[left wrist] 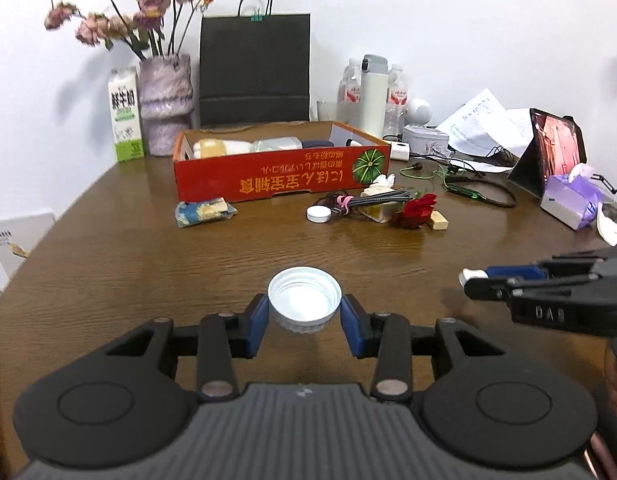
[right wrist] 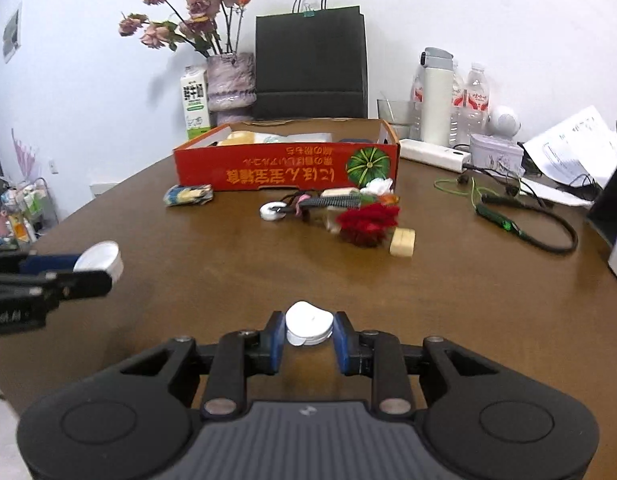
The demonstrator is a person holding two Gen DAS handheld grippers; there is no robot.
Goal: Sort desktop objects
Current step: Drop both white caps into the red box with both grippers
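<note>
Between my left tongs' (left wrist: 304,314) blue pads sits a white cap (left wrist: 304,300), mouth up, held above the table (left wrist: 148,264); the jaws are closed on its rim from either side. My right tongs (right wrist: 308,330) are likewise clamped on a small white disc (right wrist: 308,322), flat and roundish, pinched at its edges. Each tong shows in the other's view, so the two hang side by side over the near part of the table, apart. Straight ahead of both, well beyond the fingertips, stands the red box (left wrist: 282,172) with its long side facing me and its top open; a few pale things already lie in it. I judge the box is where both pieces go, and the move turns on that: it lies forward along the fingers' line, slightly left of centre for each. I cannot say which hand is nearer to it. In front of the box lies clutter still unsorted: a blue-yellow packet (left wrist: 204,211), another white puck (left wrist: 319,214) by a bundled cable (left wrist: 372,200), a red flower (left wrist: 418,210), a pale block (left wrist: 438,221). I would carry over these rather than through them.
</note>
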